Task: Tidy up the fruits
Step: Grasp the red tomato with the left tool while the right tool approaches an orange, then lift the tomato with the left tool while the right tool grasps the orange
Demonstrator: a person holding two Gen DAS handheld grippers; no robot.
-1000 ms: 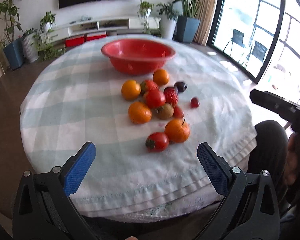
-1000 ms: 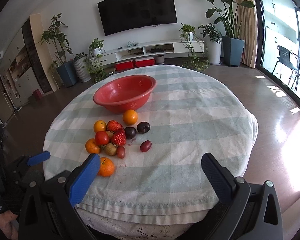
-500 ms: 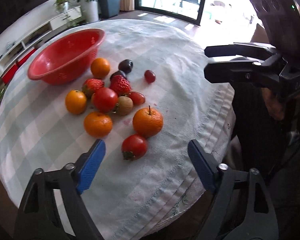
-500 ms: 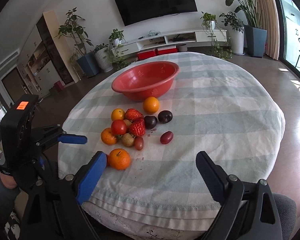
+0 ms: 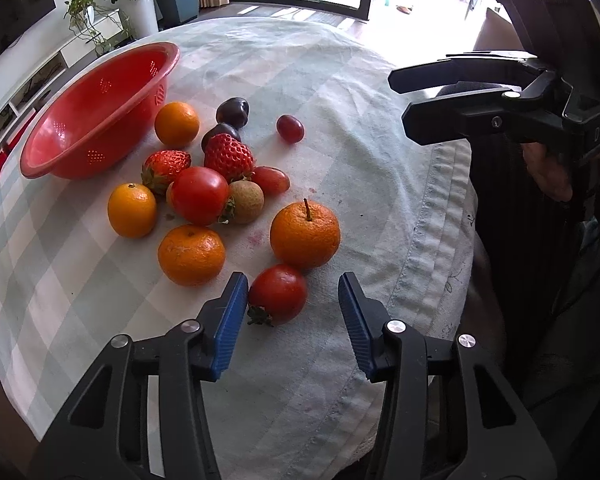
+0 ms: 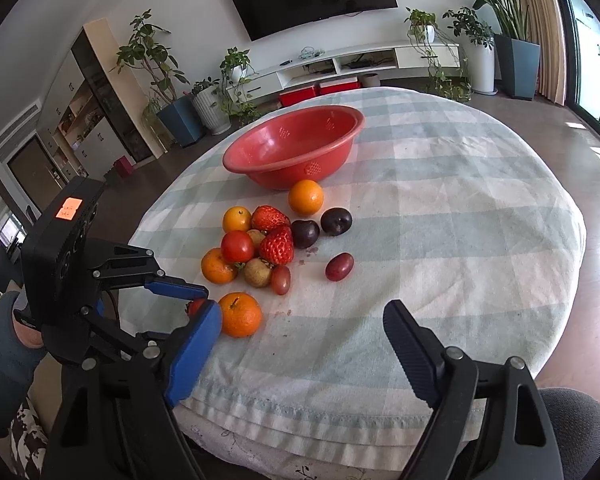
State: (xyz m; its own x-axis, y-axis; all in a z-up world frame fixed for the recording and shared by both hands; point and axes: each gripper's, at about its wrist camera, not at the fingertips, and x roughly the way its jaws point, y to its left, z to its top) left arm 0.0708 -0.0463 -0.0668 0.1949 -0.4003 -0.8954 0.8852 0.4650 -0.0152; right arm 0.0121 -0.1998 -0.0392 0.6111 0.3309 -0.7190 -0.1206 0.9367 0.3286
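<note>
Checked cloth is covering the round worktop [image 6: 480, 208], with a red colander bowl [image 5: 100, 116] sitting empty beyond a loose cluster of fruits. Nearest the edge, a small tomato [image 5: 278, 294] is lying just in front of a stemmed orange [image 5: 305, 235]. The left tool [image 5: 293, 316] is closing around that tomato, one blue pad touching it, the other apart. The right tool [image 6: 302, 354] is closing slightly over bare cloth, gripping nothing
</note>
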